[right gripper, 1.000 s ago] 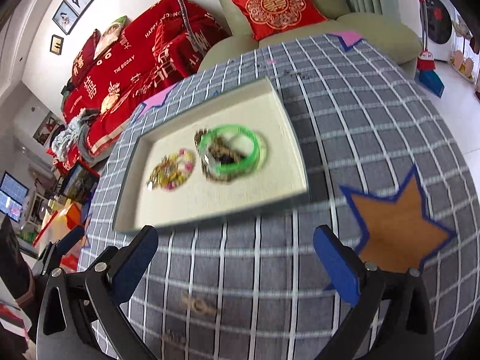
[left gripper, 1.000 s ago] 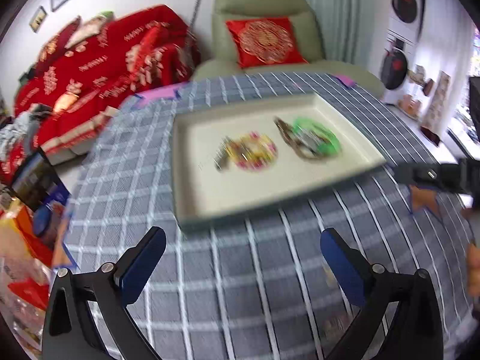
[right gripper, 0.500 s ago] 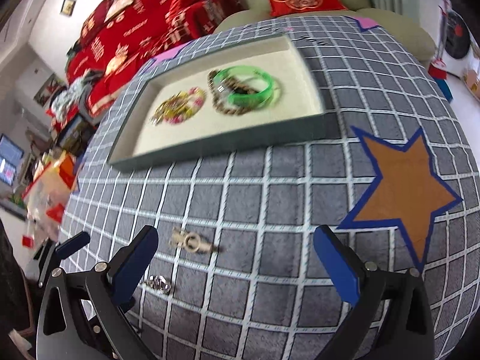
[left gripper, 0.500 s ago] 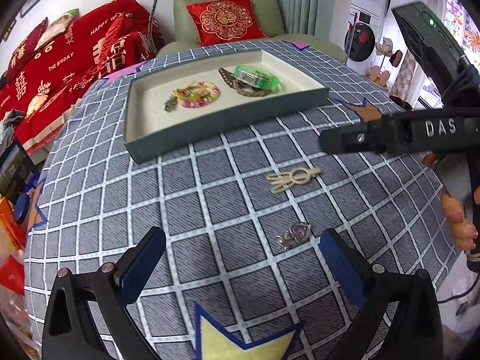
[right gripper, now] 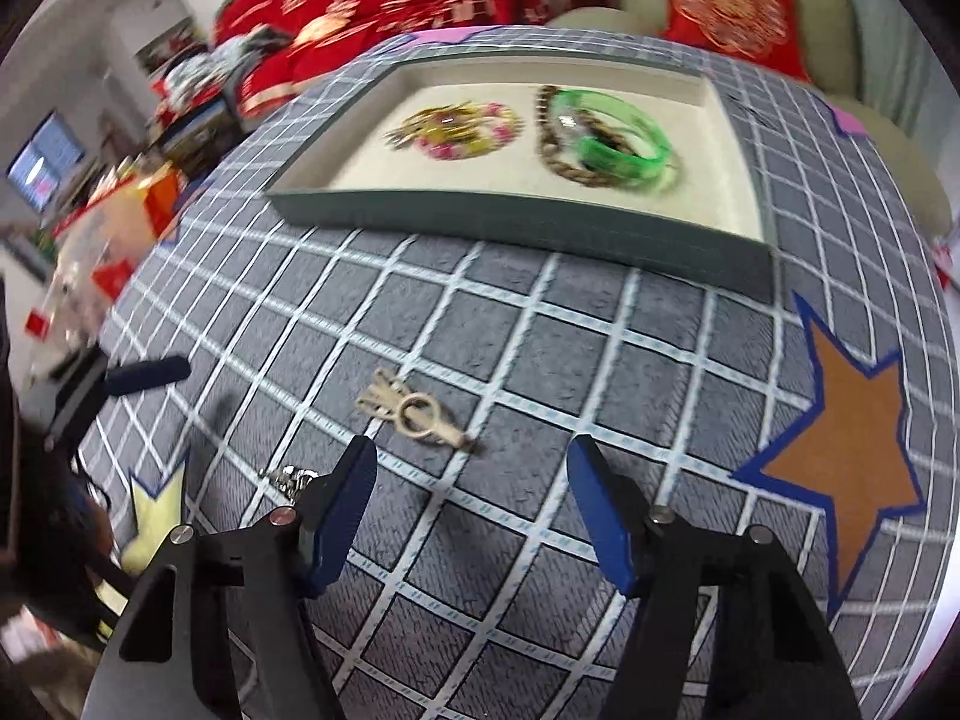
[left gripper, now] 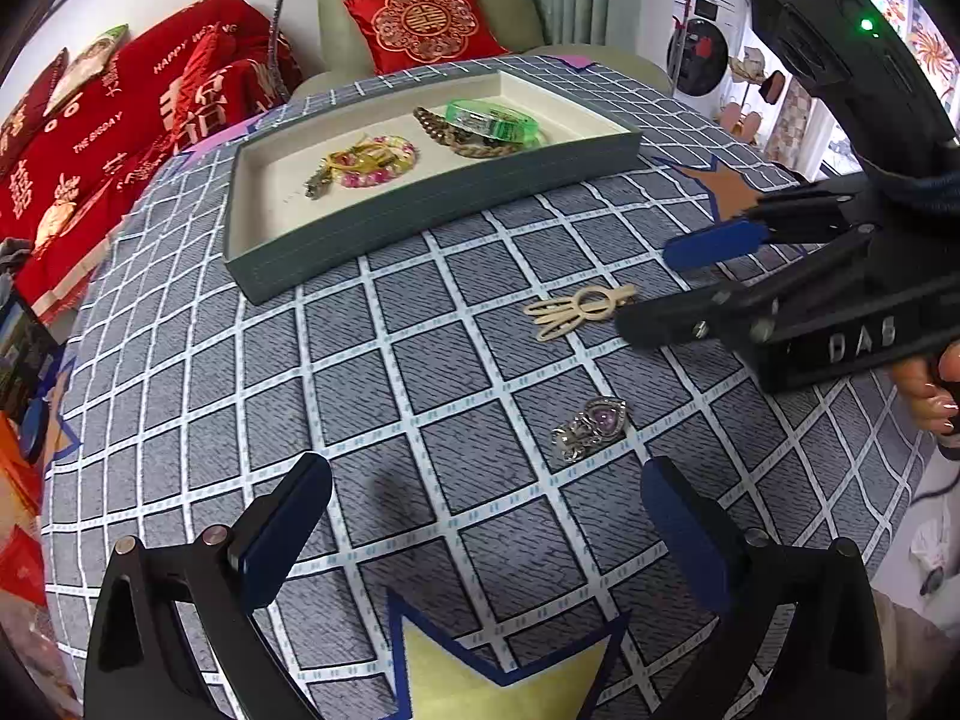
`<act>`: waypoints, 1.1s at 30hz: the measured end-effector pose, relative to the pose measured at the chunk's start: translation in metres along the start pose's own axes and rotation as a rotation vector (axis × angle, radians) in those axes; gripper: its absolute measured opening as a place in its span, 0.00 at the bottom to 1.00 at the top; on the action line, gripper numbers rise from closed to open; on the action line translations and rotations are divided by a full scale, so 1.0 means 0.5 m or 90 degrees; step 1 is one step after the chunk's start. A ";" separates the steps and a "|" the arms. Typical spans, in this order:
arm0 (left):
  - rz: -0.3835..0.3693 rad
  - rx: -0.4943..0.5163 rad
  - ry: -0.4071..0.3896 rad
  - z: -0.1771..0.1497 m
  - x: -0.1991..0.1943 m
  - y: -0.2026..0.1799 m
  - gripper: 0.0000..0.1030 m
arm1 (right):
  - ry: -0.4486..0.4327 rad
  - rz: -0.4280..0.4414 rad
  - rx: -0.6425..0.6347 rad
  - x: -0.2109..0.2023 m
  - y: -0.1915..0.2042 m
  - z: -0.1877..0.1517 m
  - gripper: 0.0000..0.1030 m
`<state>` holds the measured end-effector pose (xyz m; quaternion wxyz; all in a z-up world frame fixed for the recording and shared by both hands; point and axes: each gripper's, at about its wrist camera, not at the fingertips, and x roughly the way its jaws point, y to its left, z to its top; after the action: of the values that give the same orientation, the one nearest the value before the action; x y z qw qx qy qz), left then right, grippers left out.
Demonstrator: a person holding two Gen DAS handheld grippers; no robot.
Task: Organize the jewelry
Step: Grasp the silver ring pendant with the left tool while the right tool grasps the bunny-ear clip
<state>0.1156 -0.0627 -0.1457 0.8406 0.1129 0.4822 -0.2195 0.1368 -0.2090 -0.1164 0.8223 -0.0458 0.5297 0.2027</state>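
Note:
A grey jewelry tray with a cream lining holds a pink and yellow bead bracelet, a brown chain and a green bangle. A cream hair clip and a silver brooch with a purple stone lie on the checked cloth. My right gripper is open, just short of the hair clip. My left gripper is open and empty, near the brooch.
The round table has a grey checked cloth with an orange star and a yellow star marked on it. A red sofa and a green armchair with a red cushion stand behind the table.
Both grippers have pulled back from the tray toward the near side of the table. The right gripper has come down close to the hair clip and narrowed its opening.

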 end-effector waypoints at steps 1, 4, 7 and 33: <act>-0.003 0.003 0.003 0.000 0.002 -0.002 1.00 | 0.002 -0.004 -0.019 0.002 0.010 0.000 0.67; -0.001 0.013 0.005 -0.002 0.005 -0.006 1.00 | 0.008 -0.020 -0.069 0.013 0.034 0.005 0.67; -0.004 0.012 0.008 -0.005 0.004 -0.003 1.00 | 0.018 -0.019 -0.080 0.024 0.036 0.013 0.51; -0.048 0.053 0.006 0.024 0.009 -0.037 0.73 | 0.010 -0.042 -0.032 0.032 0.025 0.028 0.09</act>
<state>0.1178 -0.0847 -0.1429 0.8240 0.1309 0.4805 -0.2701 0.1496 -0.1888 -0.1229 0.8232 -0.0856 0.5287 0.1884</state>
